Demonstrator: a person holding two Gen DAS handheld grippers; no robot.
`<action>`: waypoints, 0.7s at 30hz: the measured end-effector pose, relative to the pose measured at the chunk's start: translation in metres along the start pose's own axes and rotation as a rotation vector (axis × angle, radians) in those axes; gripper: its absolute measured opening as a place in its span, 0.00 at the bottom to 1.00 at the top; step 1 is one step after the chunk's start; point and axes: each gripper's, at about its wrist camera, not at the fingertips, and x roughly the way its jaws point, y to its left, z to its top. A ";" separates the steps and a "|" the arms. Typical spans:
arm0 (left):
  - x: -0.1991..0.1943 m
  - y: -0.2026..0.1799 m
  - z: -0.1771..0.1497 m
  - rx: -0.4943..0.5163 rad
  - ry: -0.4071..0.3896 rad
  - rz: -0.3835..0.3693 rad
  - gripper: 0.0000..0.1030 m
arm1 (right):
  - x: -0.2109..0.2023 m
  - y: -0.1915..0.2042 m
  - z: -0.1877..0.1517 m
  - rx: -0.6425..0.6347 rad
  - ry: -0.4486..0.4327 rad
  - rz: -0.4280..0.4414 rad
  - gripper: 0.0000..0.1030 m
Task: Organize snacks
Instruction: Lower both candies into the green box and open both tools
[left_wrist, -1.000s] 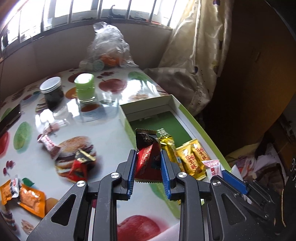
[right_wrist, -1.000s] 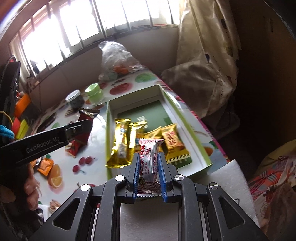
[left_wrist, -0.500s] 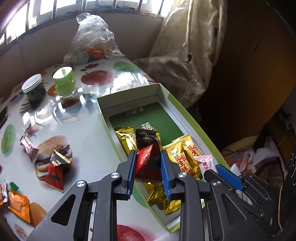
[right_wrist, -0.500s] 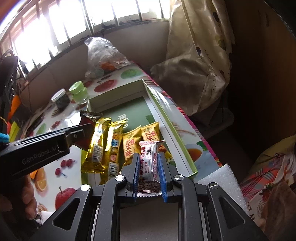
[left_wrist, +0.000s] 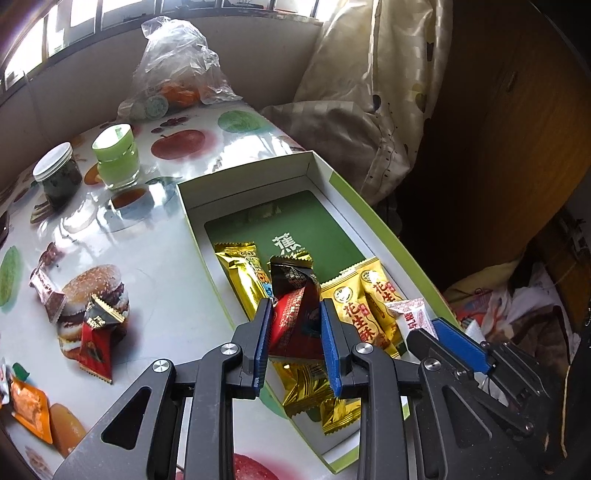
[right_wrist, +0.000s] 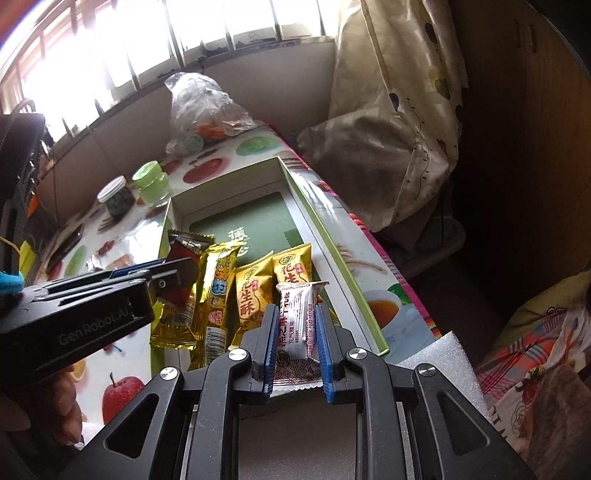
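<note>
The left gripper (left_wrist: 295, 325) is clamped on a red-and-black foil snack packet (left_wrist: 295, 295) above the near end of the shallow white-and-green cardboard box (left_wrist: 354, 192). Right of it, the right gripper (right_wrist: 297, 328) grips a white-and-red wrapped bar (right_wrist: 297, 314) over 2 yellow peanut-candy packets (right_wrist: 255, 291).

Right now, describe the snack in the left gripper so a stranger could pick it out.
Start at the open green-edged box on the fruit-print table. Over its near end, above the gold bars, the left gripper pinches a red-and-black packet. It is the only dark wrapper there; its neighbours are yellow peanut crisps and the right gripper's white packet.
</note>
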 end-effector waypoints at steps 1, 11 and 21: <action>0.000 -0.001 0.000 0.002 0.001 -0.002 0.26 | 0.001 0.000 0.000 -0.001 -0.001 0.000 0.18; 0.000 -0.002 -0.001 0.005 -0.003 -0.001 0.37 | 0.002 0.000 -0.001 0.005 0.003 -0.004 0.27; -0.009 -0.001 -0.004 0.004 -0.019 0.000 0.38 | -0.003 0.001 -0.003 0.000 -0.002 -0.008 0.39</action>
